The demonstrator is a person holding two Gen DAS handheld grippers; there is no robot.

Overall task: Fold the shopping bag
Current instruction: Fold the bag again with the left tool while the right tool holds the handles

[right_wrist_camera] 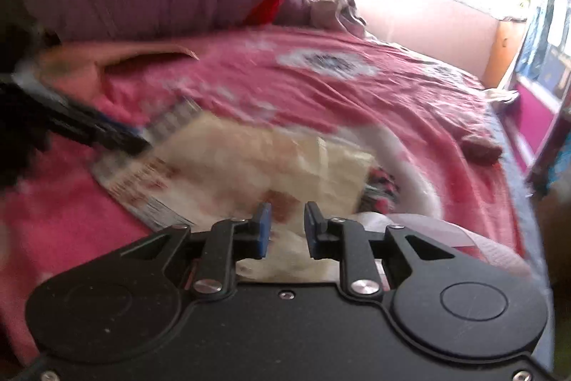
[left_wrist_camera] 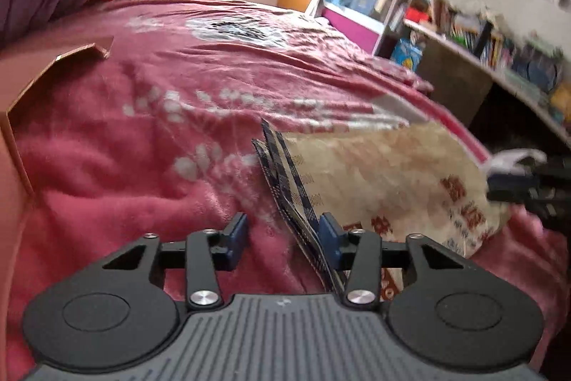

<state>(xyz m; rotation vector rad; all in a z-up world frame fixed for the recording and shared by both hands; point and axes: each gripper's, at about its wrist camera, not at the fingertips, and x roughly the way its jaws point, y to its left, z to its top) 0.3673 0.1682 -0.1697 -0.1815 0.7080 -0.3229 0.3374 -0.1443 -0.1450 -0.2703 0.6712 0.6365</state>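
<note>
The left tool [left_wrist_camera: 283, 236] stands with its jaws apart, the bag's blue-checked edge lying against the inside of its right finger, not pinched; from there it could likely close to hold that end down. The shopping bag [left_wrist_camera: 385, 174] lies flattened on the pink bed blanket [left_wrist_camera: 150, 145], stretching from the left tool to the right one. The right tool [right_wrist_camera: 287, 227] hangs released over the bag's near edge, jaws narrowly apart, probably placed to take the opposite end. Motion blur hides the creases.

pink blanket [left_wrist_camera: 160, 149], cardboard box [left_wrist_camera: 14, 138], bookshelf [left_wrist_camera: 499, 49]
</note>
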